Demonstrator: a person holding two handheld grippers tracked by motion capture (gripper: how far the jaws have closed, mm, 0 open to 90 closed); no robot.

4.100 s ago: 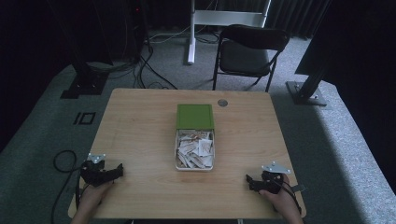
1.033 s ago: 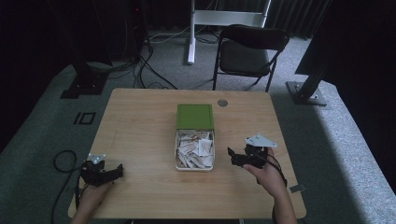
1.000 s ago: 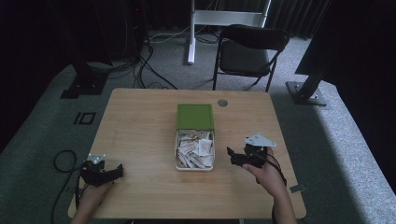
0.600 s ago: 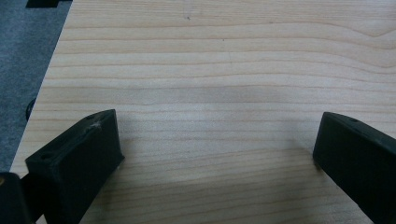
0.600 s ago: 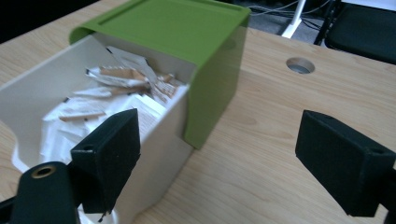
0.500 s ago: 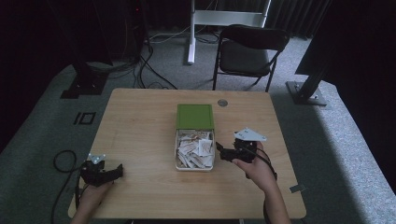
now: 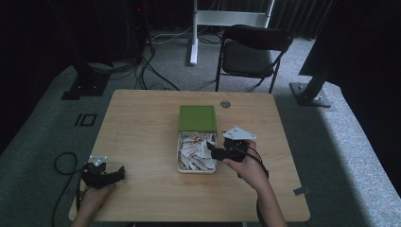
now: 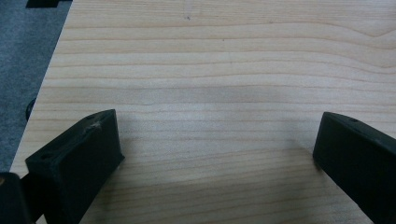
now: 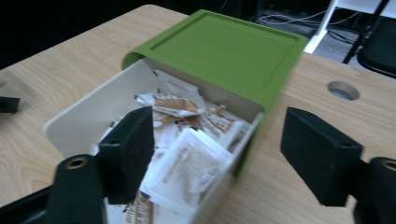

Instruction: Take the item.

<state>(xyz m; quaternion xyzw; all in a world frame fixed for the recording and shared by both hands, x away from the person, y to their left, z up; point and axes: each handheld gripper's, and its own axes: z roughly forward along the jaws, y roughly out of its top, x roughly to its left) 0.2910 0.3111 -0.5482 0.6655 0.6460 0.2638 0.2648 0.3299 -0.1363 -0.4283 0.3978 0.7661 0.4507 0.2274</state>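
In the middle of the tabletop (image 7: 142, 127) we see a white box (image 7: 181, 156) full of paper packets (image 7: 194, 153), with its green lid (image 7: 197, 117) slid back over the far half. The right gripper (image 7: 213, 152) is at the box's right wall. Its fingers (image 9: 130, 149) are wide apart, one over the packets and one outside the wall. The left gripper (image 7: 116, 174) rests near the tabletop's left front corner, well apart from the box, its fingers (image 8: 79, 158) also spread with only bare wood between them.

Box at table centre, a gripper on either side

The box (image 7: 197, 151) of packets (image 7: 194, 152) sits mid-table (image 7: 142, 123), its lid (image 7: 197, 117) slid toward 12 o'clock. Right gripper (image 7: 213, 152) touches its 3 o'clock wall; left gripper (image 7: 116, 174) lies well apart at 8 o'clock.
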